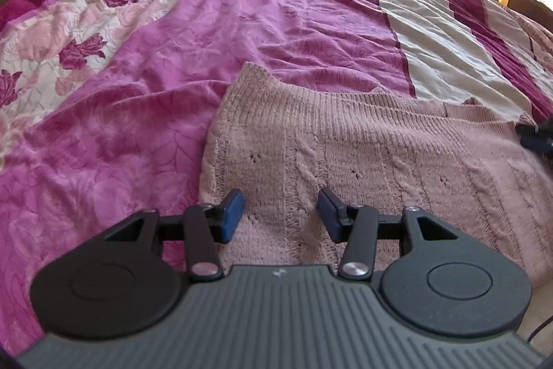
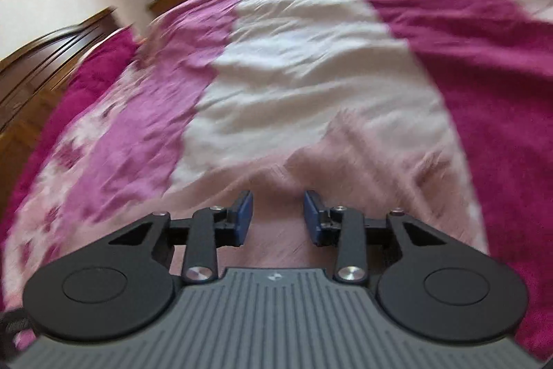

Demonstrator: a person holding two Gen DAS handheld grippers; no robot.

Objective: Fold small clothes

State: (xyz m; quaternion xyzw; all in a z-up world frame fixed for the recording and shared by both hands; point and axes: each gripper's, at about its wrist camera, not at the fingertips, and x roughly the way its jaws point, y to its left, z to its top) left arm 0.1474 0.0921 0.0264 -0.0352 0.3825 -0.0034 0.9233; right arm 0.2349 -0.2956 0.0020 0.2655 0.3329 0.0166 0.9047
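Garment: I see a pale pink knitted sweater (image 1: 363, 154) lying flat on the pink-and-white striped bedspread (image 1: 207, 40), near the bed's front edge — ribbed hem toward the far side, left corner turned up slightly.
Left gripper (image 1: 281, 217): jaws spread wide, nothing between the blue pads (image 1: 232, 213); I hold it low over the sweater's near-left part.
Right gripper (image 2: 278, 218): jaws partly apart, empty; it sits over the sweater's (image 2: 345, 168) right portion. This view is motion-blurred, so I cannot tell whether the pads (image 2: 244, 217) touch the knit.
Step in hand: I judge this as the approach before a first grasp — no fold is visible yet.
Next move: I need each gripper lowered onto a near edge or corner, then closed on the knit. The loose knit may stretch or snag, so I should lift evenly on both sides.
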